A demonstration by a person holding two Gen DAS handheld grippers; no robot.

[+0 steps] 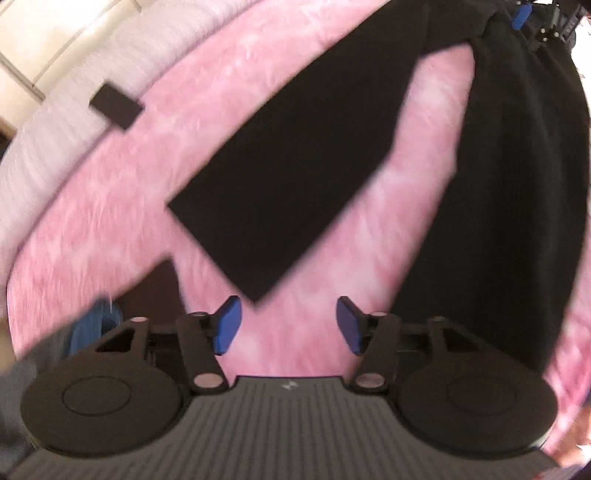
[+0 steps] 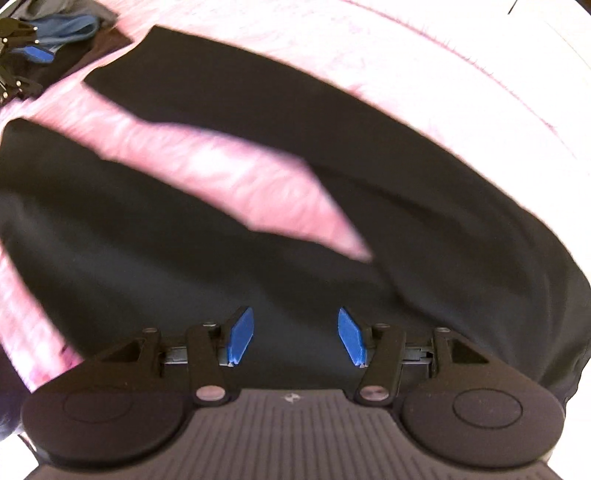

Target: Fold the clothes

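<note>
A black long-sleeved garment (image 1: 498,184) lies spread on a pink fluffy blanket (image 1: 110,206). Its sleeve (image 1: 288,177) stretches toward my left gripper (image 1: 288,325), which is open and empty just short of the cuff. In the right wrist view the garment (image 2: 184,236) fills the middle, with one sleeve (image 2: 258,110) angled away from the body. My right gripper (image 2: 295,334) is open and empty over the black body. The left gripper (image 2: 37,53) shows at the top left, and the right gripper (image 1: 522,14) at the top right of the left wrist view.
A small dark rectangular object (image 1: 116,105) lies at the blanket's far edge. Blue cloth (image 2: 66,29) and dark cloth lie beyond the sleeve cuff; the blue cloth also shows by my left gripper (image 1: 96,325). A white surface (image 1: 55,44) lies beyond the blanket.
</note>
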